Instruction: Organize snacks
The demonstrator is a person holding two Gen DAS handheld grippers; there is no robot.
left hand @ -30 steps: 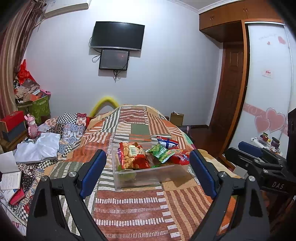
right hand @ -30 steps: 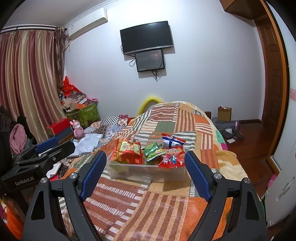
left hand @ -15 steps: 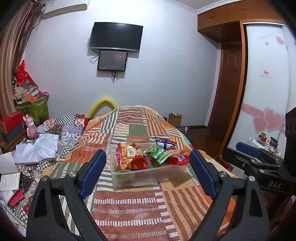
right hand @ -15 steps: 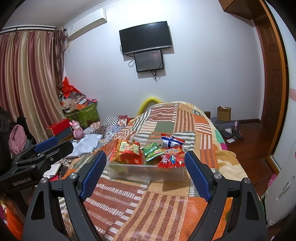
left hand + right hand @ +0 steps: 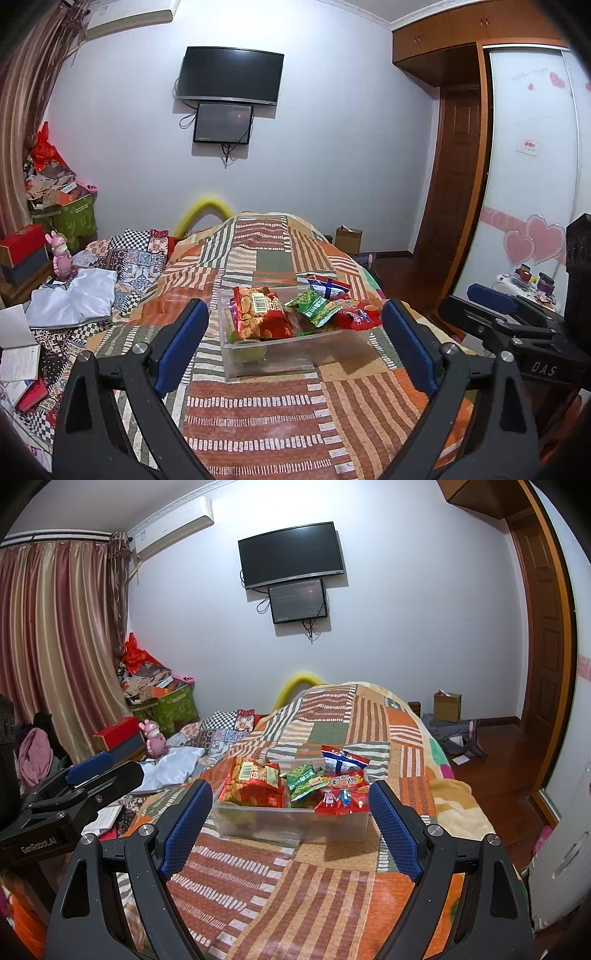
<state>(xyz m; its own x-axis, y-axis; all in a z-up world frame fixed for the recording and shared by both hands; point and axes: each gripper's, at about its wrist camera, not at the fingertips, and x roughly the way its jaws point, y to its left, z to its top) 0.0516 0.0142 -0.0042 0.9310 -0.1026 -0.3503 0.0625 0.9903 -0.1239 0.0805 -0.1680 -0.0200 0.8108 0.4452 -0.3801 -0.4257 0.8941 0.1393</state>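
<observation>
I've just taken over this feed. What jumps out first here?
The clear plastic bin heaped with bright snack packets sits mid-bed on the striped patchwork quilt, a big red packet at its left end. Both grippers, left and right, hang open before it, holding nothing.

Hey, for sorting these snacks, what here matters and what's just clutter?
Matters: clear plastic bin, red snack bag, green snack bag, blue-and-white snack bag, flat red packet.

Clutter: pink bunny toy, white cloth, cardboard box, wall TV.
</observation>
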